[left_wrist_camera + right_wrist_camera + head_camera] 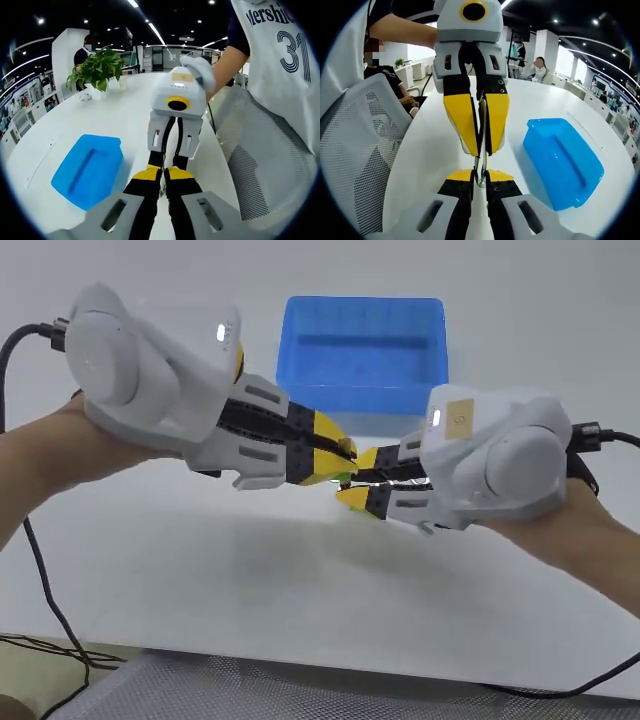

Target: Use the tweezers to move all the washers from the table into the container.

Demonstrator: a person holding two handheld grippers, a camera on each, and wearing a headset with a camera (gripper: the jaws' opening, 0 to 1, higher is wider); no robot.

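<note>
Tweezers [481, 164] between left tongs [163, 176] and right tongs [480, 177], both seemingly clenched on them (blue container [565, 165] beyond).

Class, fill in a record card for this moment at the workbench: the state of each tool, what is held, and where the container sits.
left tool: shut on the tweezers, tip to tip with the right tool
right tool: shut on the tweezers' other end
tweezers: metal, bridging both tools, above the table
container: blue, open-topped, on the white table beyond the tools, looks empty
stage: seemingly a handover of the tweezers
</note>
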